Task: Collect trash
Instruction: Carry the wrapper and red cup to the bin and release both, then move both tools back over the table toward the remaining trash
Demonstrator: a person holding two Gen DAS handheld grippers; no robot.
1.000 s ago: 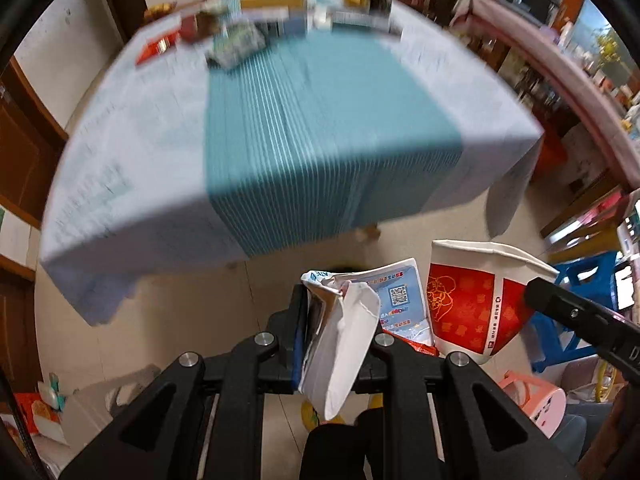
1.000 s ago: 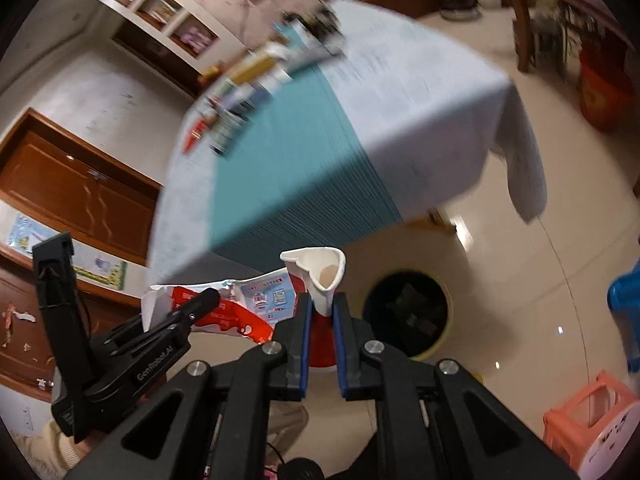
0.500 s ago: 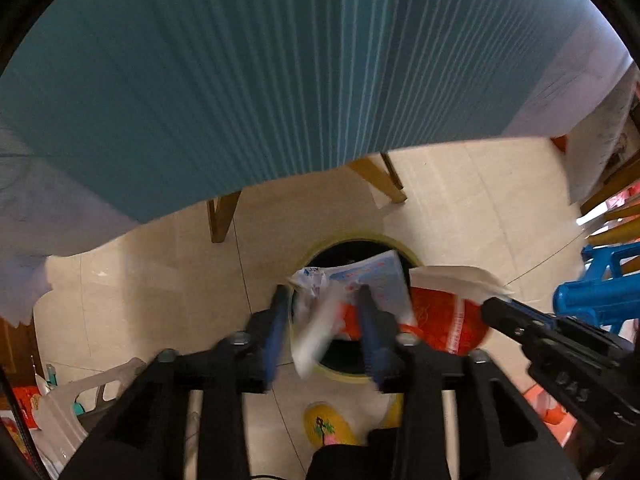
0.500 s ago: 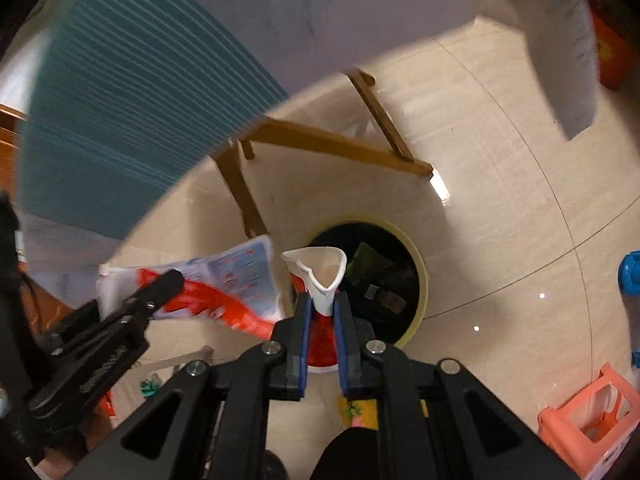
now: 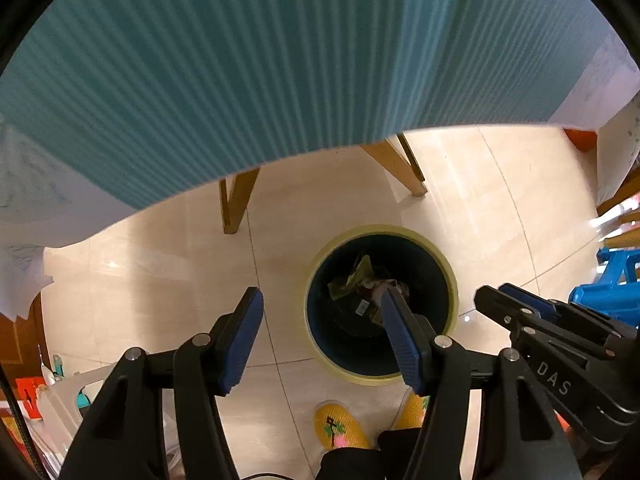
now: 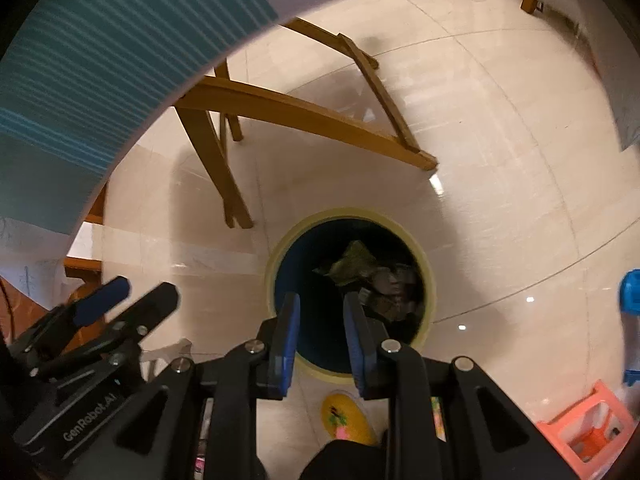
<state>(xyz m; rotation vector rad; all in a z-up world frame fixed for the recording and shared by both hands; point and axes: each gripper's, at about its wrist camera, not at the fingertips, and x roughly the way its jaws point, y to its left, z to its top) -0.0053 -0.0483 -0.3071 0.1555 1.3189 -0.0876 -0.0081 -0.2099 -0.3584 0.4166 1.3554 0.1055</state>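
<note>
Left tongs (image 5: 320,306) spread wide, gripping nothing, hovering above the floor at the 9 o'clock rim of the bin (image 5: 450,272). Right tongs (image 6: 318,300) parted too, narrower, empty, poised over the bin's (image 6: 276,256) mouth. Crumpled trash (image 6: 376,280) lying deep inside the dark bin, toward 1 o'clock. Teal tablecloth (image 5: 280,60) draped overhead at 12. 2 yellow slippers (image 5: 338,426) at 6 o'clock.
</note>
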